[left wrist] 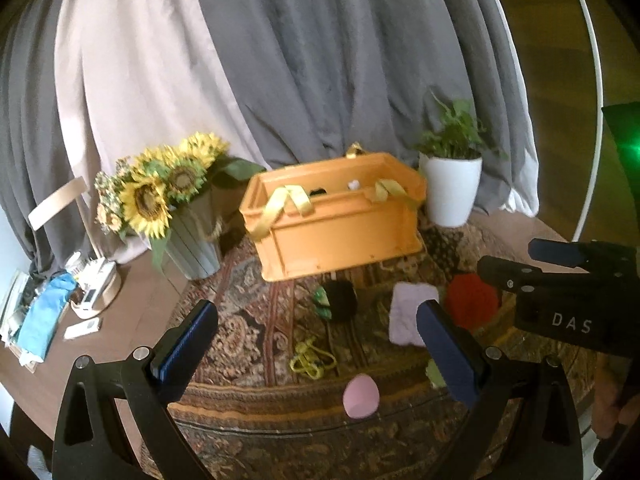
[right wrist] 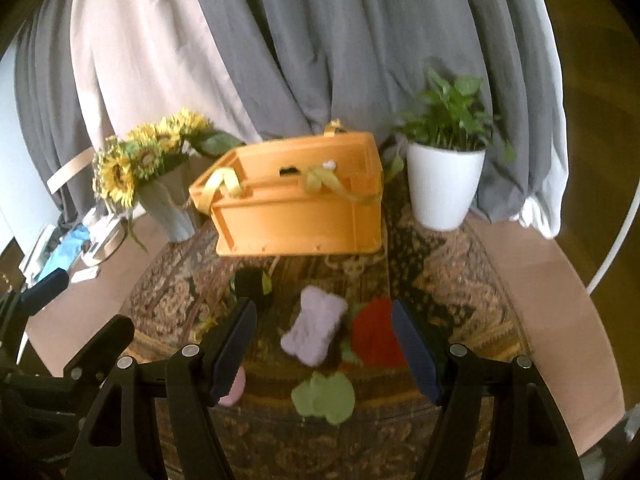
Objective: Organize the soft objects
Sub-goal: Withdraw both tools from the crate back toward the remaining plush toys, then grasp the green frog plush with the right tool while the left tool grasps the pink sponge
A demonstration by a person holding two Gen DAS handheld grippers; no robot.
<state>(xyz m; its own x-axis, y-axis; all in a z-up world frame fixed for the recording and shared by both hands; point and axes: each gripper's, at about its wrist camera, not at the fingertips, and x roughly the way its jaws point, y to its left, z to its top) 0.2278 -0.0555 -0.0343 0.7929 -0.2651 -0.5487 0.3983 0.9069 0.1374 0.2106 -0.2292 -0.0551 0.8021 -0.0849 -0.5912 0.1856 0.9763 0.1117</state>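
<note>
Both your left gripper (left wrist: 316, 336) and right gripper (right wrist: 324, 344) hover with fingers spread wide and empty, each framing the soft pieces on the patterned cloth (right wrist: 448, 280) so you can drop straight onto one. The lilac pad (right wrist: 314, 330), red piece (right wrist: 378, 334) and green piece (right wrist: 324, 398) lie close together between your right fingers, the pink one (left wrist: 360, 396) nearer your left. The orange crate (left wrist: 340, 220) stands open behind them, flanked by the sunflower vase (left wrist: 192, 240) and white plant pot (left wrist: 450, 188), so I'd judge the clear path is straight ahead over its near rim.

Ahead of my gripper hung grey and beige curtains (left wrist: 248, 60). A patterned rug (left wrist: 240, 320) covered the round brown table (left wrist: 132, 292). Sunflower vase (left wrist: 192, 240) ahead-left, white potted plant (left wrist: 450, 188) ahead-right. Chair back (left wrist: 60, 204) far left.
</note>
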